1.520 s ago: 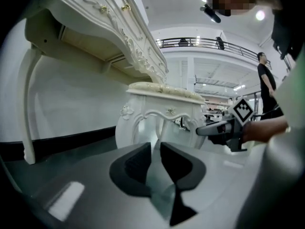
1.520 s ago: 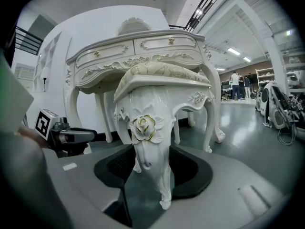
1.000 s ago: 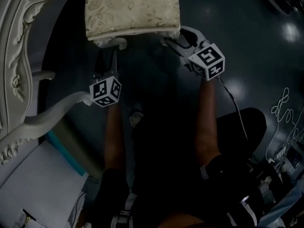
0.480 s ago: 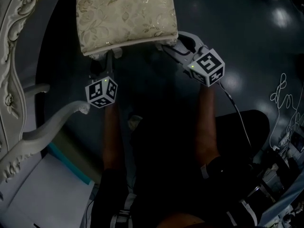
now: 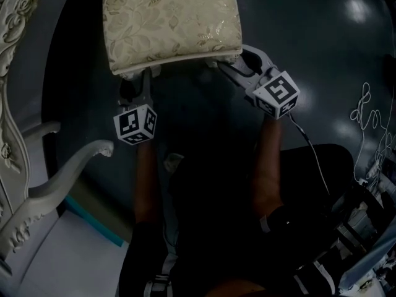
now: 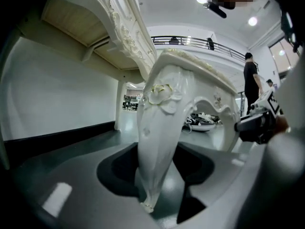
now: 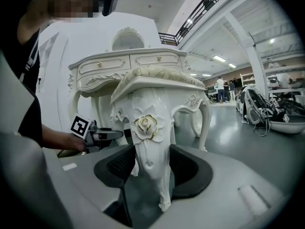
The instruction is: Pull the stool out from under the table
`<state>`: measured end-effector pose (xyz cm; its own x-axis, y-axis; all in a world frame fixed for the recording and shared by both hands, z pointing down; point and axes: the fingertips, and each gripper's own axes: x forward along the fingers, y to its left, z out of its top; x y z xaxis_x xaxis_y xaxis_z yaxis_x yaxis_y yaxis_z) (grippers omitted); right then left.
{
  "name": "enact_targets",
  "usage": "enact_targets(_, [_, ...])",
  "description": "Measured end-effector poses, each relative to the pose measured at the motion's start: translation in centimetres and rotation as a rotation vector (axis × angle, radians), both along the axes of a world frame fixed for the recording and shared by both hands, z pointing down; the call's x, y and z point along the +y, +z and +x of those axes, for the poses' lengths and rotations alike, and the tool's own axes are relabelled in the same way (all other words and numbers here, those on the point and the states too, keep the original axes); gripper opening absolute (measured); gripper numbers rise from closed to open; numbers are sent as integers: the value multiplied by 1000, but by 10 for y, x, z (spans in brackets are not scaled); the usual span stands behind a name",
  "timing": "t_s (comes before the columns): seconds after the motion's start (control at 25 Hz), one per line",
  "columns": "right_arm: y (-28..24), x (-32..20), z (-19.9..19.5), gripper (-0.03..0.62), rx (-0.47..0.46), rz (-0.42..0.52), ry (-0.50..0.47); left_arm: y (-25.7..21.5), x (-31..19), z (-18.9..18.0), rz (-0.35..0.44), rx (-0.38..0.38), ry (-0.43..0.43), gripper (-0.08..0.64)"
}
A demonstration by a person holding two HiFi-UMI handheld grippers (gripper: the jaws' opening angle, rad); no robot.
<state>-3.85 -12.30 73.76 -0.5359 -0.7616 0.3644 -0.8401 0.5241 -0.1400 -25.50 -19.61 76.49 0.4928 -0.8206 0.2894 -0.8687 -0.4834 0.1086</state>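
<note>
The stool (image 5: 170, 23), with a cream brocade cushion and white carved legs, stands on the dark floor beside the white dressing table (image 5: 18, 73). My left gripper (image 5: 139, 82) is shut on the stool's front left leg (image 6: 159, 142), which stands upright between its dark pads (image 6: 116, 168). My right gripper (image 5: 229, 67) is shut on the front right leg (image 7: 152, 147), just below its carved rose. In the right gripper view the dressing table (image 7: 128, 63) stands behind the stool, and the left gripper (image 7: 112, 134) shows at the left.
A curved leg of the table (image 5: 68, 172) reaches out at the lower left, close to my left arm. White cables (image 5: 365, 135) lie on the floor at the right. Bags and gear (image 7: 267, 113) and people (image 6: 250, 80) stand farther off in the hall.
The stool's cushion now shows more fully and sits lower in the head view, nearer to me. Both grippers have moved with it, still shut on the legs.
</note>
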Motion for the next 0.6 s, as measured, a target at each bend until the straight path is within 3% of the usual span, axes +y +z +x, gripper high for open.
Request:
enact_targets(0.2, [-1, 12, -2, 228, 11, 3, 53, -1, -2, 3, 17, 13, 58, 222])
enact_targets(0.4, [3, 34, 78, 227, -1, -9, 137, 0, 3, 91, 11, 3, 146, 222])
enact_targets(0.6, [4, 51, 113, 227, 7, -23, 196, 1, 6, 133, 9, 6, 211, 223])
